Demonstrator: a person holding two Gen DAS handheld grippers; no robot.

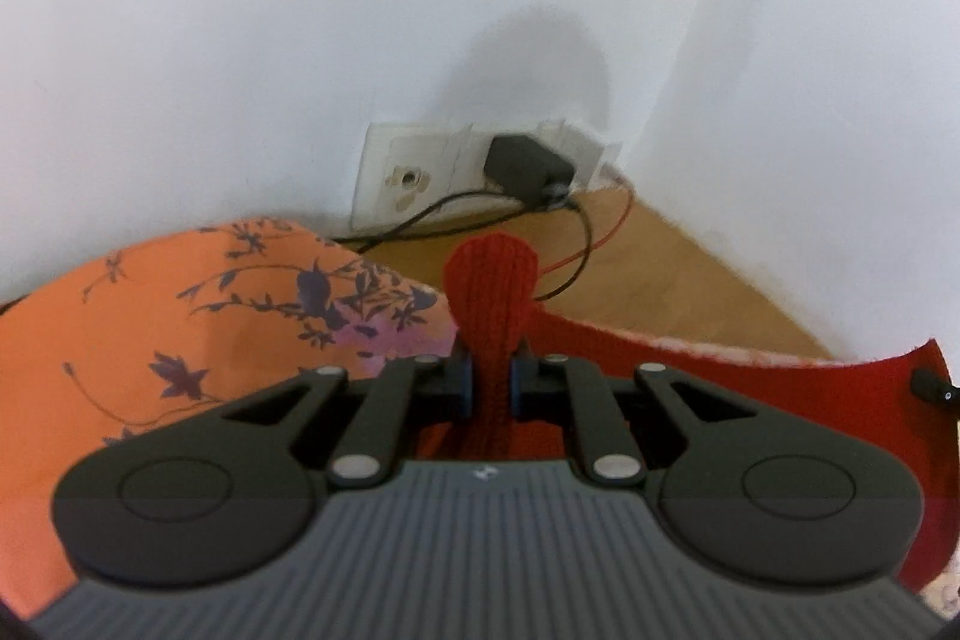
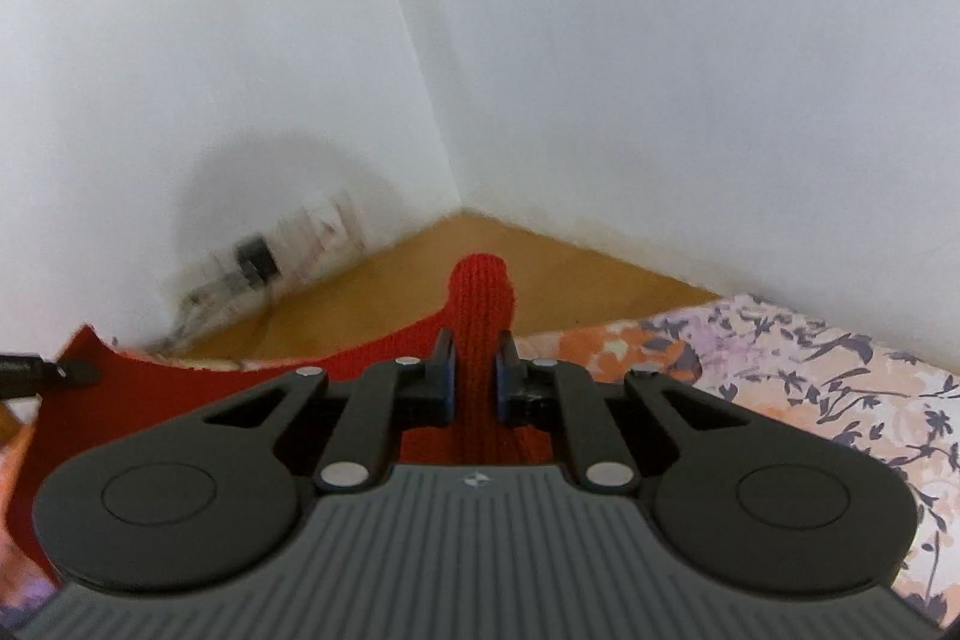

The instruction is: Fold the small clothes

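Red knit garment stretched taut between both jaws, bunched corner poking up past each pair, edge sagging between.

left gripper: black linkage arms, silver pivot screws, blue jaw pads, grey ribbed body, small white logo, round black side caps | right gripper: same black/grey build, blue pads, silver screws
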